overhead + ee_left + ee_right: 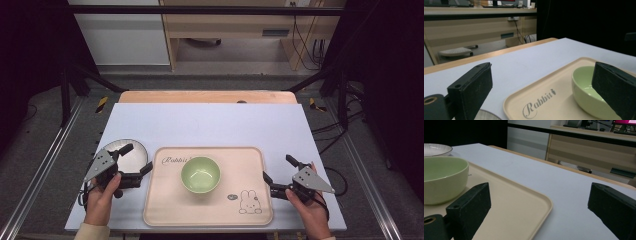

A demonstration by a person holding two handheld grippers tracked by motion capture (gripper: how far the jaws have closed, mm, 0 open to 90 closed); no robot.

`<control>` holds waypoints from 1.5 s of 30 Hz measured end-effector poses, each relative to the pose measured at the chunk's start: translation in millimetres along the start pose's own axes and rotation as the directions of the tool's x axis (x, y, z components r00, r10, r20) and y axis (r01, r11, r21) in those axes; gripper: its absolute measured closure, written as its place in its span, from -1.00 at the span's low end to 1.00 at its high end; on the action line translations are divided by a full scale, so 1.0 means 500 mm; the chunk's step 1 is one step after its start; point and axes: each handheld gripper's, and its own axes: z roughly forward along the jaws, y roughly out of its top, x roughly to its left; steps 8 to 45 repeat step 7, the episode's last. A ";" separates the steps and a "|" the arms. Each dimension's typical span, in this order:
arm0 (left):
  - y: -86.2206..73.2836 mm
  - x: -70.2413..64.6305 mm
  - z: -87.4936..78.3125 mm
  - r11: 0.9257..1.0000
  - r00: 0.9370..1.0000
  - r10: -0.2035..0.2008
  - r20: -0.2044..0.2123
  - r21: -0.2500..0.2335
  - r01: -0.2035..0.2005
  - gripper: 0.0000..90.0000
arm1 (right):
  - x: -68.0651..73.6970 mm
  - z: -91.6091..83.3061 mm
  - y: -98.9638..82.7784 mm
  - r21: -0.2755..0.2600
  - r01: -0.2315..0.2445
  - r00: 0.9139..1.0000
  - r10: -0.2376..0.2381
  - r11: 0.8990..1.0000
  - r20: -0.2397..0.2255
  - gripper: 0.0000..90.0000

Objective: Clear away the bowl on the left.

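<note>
At the far left we see the left gripper point(135, 159) held low over the table point(210, 125), its jaws spread wide and holding nothing. The plate point(131, 152) lies right under and between those jaws, with one jaw over its far rim and the other near its edge by the tray; in the left gripper view a sliver of it peeks in at the bottom point(485, 115). Just to the right of this gripper sits the tray point(170, 200), whose left edge is close beside the nearer jaw. The bowl point(200, 174) stands on the tray, about midway between the two grippers and apart from both; in the left gripper view it shows partly behind the right-hand jaw point(584, 85). At the tray's right edge we find the right gripper point(279, 170), also wide open and empty, its nearer jaw just beside the tray's rim. In the right gripper view the bowl point(442, 178) sits beyond the left-hand jaw, and the plate point(436, 148) farther off behind it.
</note>
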 end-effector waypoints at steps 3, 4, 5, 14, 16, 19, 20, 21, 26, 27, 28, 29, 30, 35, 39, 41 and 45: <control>-0.007 -0.001 0.001 1.000 1.000 -0.018 0.001 0.006 0.018 -0.93 | 0.001 0.000 0.000 0.000 0.000 1.000 0.000 1.000 -0.002 -0.89; -0.010 -0.003 0.002 1.000 1.000 -0.017 0.003 0.011 0.017 -0.93 | 0.001 -0.001 0.001 -0.002 0.001 1.000 -0.001 1.000 -0.003 -0.89; -0.011 -0.004 0.003 1.000 1.000 -0.017 0.004 0.014 0.017 -0.93 | 0.001 -0.001 0.001 -0.002 0.001 1.000 -0.001 1.000 -0.003 -0.89; -0.012 -0.009 0.006 1.000 1.000 -0.017 0.011 0.020 0.016 -0.93 | 0.002 -0.003 0.003 -0.004 0.001 1.000 -0.001 1.000 -0.004 -0.89; -0.012 -0.009 0.006 1.000 1.000 -0.017 0.011 0.020 0.016 -0.93 | 0.002 -0.003 0.003 -0.004 0.001 1.000 -0.001 1.000 -0.004 -0.89; -0.012 -0.009 0.006 1.000 1.000 -0.017 0.011 0.020 0.016 -0.93 | 0.002 -0.003 0.003 -0.004 0.001 1.000 -0.001 1.000 -0.004 -0.89; -0.012 -0.009 0.006 1.000 1.000 -0.017 0.011 0.020 0.016 -0.93 | 0.002 -0.003 0.003 -0.004 0.001 1.000 -0.001 1.000 -0.004 -0.89; -0.012 -0.009 0.006 1.000 1.000 -0.017 0.011 0.020 0.016 -0.93 | 0.002 -0.003 0.003 -0.004 0.001 1.000 -0.001 1.000 -0.004 -0.89; -0.012 -0.009 0.006 1.000 1.000 -0.017 0.011 0.020 0.016 -0.93 | 0.002 -0.003 0.003 -0.004 0.001 1.000 -0.001 1.000 -0.004 -0.89; -0.012 -0.009 0.006 1.000 1.000 -0.017 0.011 0.020 0.016 -0.93 | 0.002 -0.003 0.003 -0.004 0.001 1.000 -0.001 1.000 -0.004 -0.89; -0.012 -0.009 0.006 1.000 1.000 -0.017 0.011 0.020 0.016 -0.93 | 0.002 -0.003 0.003 -0.004 0.001 1.000 -0.001 1.000 -0.004 -0.89; -0.012 -0.009 0.006 1.000 1.000 -0.017 0.011 0.020 0.016 -0.93 | 0.002 -0.003 0.003 -0.004 0.001 1.000 -0.001 1.000 -0.004 -0.89; -0.012 -0.009 0.006 1.000 1.000 -0.017 0.011 0.020 0.016 -0.93 | 0.002 -0.003 0.003 -0.004 0.001 1.000 -0.001 1.000 -0.004 -0.89; -0.012 -0.009 0.006 1.000 1.000 -0.017 0.011 0.020 0.016 -0.93 | 0.002 -0.003 0.003 -0.004 0.001 1.000 -0.001 1.000 -0.004 -0.89; -0.012 -0.009 0.006 1.000 1.000 -0.017 0.011 0.020 0.016 -0.93 | 0.002 -0.003 0.003 -0.004 0.001 1.000 -0.001 1.000 -0.004 -0.89; -0.012 -0.009 0.006 1.000 1.000 -0.017 0.011 0.020 0.016 -0.93 | 0.002 -0.003 0.003 -0.004 0.001 1.000 -0.001 1.000 -0.004 -0.89; -0.012 -0.009 0.006 1.000 1.000 -0.017 0.011 0.020 0.016 -0.93 | 0.002 -0.003 0.003 -0.004 0.001 1.000 -0.001 1.000 -0.004 -0.89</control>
